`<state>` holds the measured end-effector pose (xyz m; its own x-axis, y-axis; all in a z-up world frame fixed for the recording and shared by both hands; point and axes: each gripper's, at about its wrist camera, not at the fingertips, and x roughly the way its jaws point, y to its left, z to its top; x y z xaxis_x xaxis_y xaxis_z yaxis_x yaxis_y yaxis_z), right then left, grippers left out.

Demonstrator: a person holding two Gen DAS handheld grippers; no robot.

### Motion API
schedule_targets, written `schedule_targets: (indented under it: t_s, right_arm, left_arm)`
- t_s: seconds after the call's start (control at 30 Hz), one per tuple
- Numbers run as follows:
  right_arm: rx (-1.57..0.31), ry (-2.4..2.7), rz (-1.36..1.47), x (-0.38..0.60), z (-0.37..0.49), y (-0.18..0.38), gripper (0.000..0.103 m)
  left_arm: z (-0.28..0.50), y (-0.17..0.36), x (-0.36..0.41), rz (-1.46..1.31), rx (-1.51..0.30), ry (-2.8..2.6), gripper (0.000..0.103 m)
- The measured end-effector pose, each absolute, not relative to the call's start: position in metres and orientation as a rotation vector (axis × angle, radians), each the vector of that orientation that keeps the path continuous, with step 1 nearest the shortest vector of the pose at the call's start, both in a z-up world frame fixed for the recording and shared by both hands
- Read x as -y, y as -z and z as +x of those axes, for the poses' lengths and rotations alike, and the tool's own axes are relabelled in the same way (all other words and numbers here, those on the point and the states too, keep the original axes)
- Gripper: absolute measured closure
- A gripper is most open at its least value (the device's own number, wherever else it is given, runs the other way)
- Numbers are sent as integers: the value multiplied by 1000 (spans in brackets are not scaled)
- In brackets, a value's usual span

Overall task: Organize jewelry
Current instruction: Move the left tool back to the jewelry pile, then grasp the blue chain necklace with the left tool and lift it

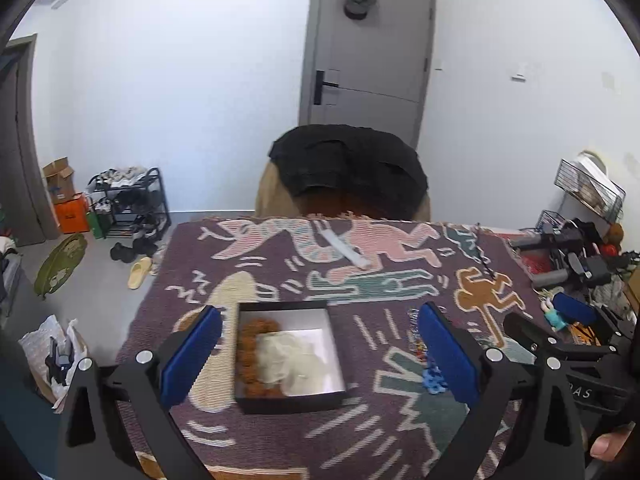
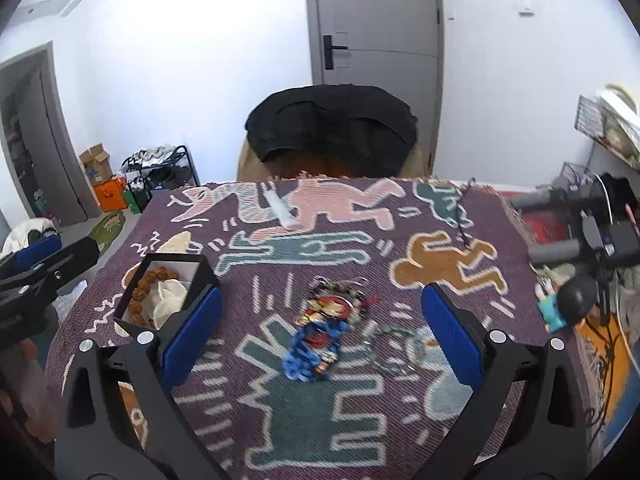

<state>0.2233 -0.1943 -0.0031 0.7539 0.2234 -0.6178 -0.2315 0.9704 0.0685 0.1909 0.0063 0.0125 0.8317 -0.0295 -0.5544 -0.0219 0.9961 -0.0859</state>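
Observation:
An open black box [image 1: 290, 354] with a white inside holds a brown bead bracelet [image 1: 250, 354] and a pale, cream-coloured piece [image 1: 286, 354]. My left gripper [image 1: 320, 360] is open, its blue pads either side of the box. In the right wrist view the same box [image 2: 168, 292] sits at the left. A heap of jewelry lies on the patterned cloth: a blue bead bracelet [image 2: 310, 350], a red and dark beaded piece [image 2: 336, 302] and a clear bead bracelet [image 2: 394, 350]. My right gripper [image 2: 320, 338] is open around the heap, holding nothing.
The patterned cloth [image 2: 320, 420] covers the table. A white strip [image 2: 282, 210] lies near the far edge, a thin dark cord [image 2: 460, 216] at the far right. Black devices and toys [image 2: 584, 240] crowd the right side. A chair draped in black [image 2: 332, 132] stands behind the table.

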Motion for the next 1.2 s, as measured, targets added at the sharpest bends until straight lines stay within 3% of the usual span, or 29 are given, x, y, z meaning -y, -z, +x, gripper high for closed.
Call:
schedule_targets:
  t_s: [0.33, 0.5, 0.83, 1.0, 1.2]
  right_arm:
    - [-762, -230, 131, 266, 220, 31, 5]
    - [-793, -209, 173, 291, 218, 47, 7]
    - [-846, -145, 178, 320, 212, 72, 23]
    - [-883, -144, 227, 334, 213, 85, 27]
    - [-912, -183, 294, 339, 218, 92, 35]
  left_arm:
    - [206, 8, 50, -64, -653, 121, 8]
    - [213, 24, 73, -35, -705, 164, 19]
    - [232, 61, 106, -12, -813, 212, 41]
    - [252, 80, 109, -52, -896, 232, 58]
    - [270, 100, 114, -79, -979, 236, 64]
